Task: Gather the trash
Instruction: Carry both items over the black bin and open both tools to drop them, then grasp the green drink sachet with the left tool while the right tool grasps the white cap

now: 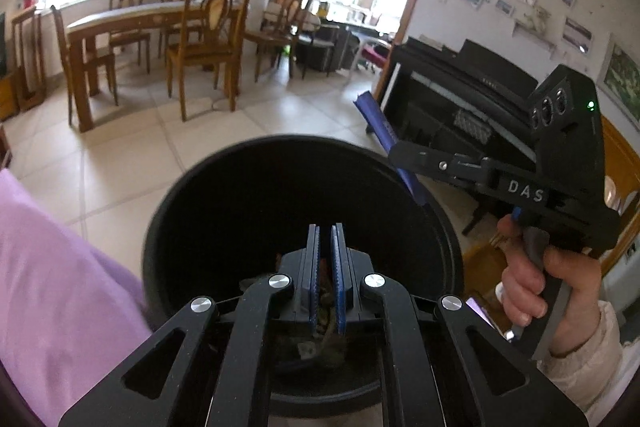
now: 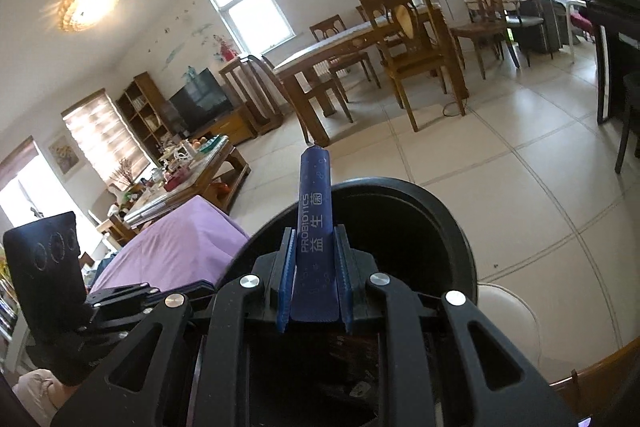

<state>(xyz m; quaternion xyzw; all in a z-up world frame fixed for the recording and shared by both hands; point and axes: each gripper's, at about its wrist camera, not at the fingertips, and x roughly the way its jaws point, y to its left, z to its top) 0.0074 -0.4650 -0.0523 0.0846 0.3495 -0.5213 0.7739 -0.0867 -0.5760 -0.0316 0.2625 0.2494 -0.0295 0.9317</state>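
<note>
Presently, the right gripper is clamping a blue probiotics sachet, which is projecting toward twelve o'clock above the black bin. The left gripper is sitting closed over the bin's mouth, with brownish scrap between its pads.

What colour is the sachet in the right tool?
Dark blue with white "PROBIOTICS" lettering; the sachet shows best in the right wrist view.

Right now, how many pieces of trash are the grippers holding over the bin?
2. A blue probiotics sachet is clamped in the right gripper; a small crumpled brownish scrap is pinched in the left gripper, above the black bin. Any trash inside the bin is hidden.
</note>
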